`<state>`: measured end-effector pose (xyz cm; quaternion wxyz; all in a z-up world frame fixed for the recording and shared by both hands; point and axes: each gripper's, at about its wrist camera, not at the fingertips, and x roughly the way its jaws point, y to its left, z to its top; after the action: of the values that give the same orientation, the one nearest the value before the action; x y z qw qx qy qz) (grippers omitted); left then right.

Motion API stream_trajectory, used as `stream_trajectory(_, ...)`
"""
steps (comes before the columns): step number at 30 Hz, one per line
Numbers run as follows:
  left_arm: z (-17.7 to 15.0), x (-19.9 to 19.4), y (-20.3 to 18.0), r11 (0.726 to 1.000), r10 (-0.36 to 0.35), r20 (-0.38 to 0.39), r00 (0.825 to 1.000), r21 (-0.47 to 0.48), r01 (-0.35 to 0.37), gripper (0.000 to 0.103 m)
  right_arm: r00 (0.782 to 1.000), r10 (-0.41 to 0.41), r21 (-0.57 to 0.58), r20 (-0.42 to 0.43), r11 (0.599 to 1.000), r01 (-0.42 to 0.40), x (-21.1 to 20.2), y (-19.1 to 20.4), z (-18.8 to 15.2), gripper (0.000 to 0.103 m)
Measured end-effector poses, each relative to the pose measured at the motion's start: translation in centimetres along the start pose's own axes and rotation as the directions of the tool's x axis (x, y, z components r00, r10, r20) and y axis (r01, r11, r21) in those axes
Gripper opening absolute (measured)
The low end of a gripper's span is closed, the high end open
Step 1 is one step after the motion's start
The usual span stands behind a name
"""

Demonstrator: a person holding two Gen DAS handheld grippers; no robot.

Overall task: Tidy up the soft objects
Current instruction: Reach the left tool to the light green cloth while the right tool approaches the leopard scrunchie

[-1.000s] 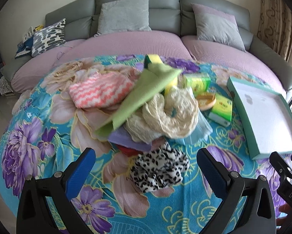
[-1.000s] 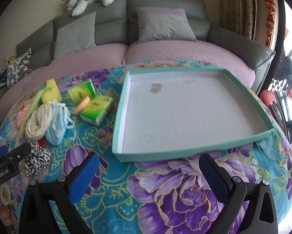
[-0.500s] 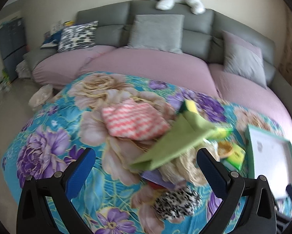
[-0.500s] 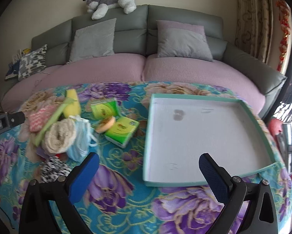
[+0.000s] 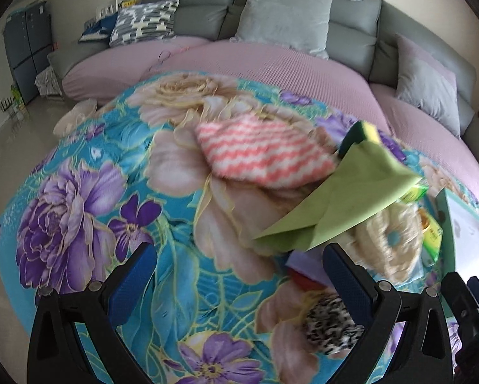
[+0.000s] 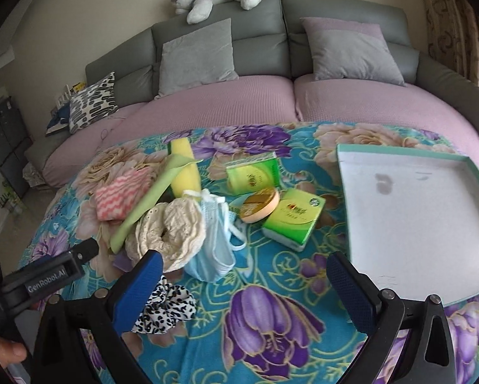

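Both the left claw (image 5: 239,275) and the right claw (image 6: 244,280) hung spread and empty above the table (image 6: 271,336); the soft pile (image 6: 169,230) lay at the right claw's eleven o'clock, the tray (image 6: 412,224) at its two.

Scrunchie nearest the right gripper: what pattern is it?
Black-and-white leopard-style spots. The scrunchie shows best in the right wrist view, just beside the right gripper.

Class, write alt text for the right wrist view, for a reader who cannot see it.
An open right gripper hovers over a floral cloth where soft items are piled at left: a pink towel, green cloth, cream scrunchie and blue mask. An empty tray lies at right, a sofa behind.
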<state>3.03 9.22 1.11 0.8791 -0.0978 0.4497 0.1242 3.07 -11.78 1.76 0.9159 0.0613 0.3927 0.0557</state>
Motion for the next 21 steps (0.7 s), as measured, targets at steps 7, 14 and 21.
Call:
stream_trajectory(7, -0.2, 0.2, 0.9, 1.000, -0.018, -0.011, 1.000, -0.025, 0.018, 0.103, 0.999, 0.013, -0.040, -0.039, 0.999, -0.014, 1.5, 1.5, -1.1, 0.103)
stream_trajectory(14, 0.5, 1.3, -0.5, 0.998, -0.053, -0.016, 0.998, 0.014, 0.053, 0.103, 0.998, 0.031, 0.013, -0.058, 0.999, -0.030, 2.2, 0.5, -1.1, 0.103)
stream_trajectory(21, 2.2, -0.2, -3.7, 0.984, -0.126, 0.047, 0.991, 0.131, 0.119, 0.103, 0.999, 0.021, 0.020, -0.048, 1.000, -0.020, 2.4, -0.1, 0.0, 0.103)
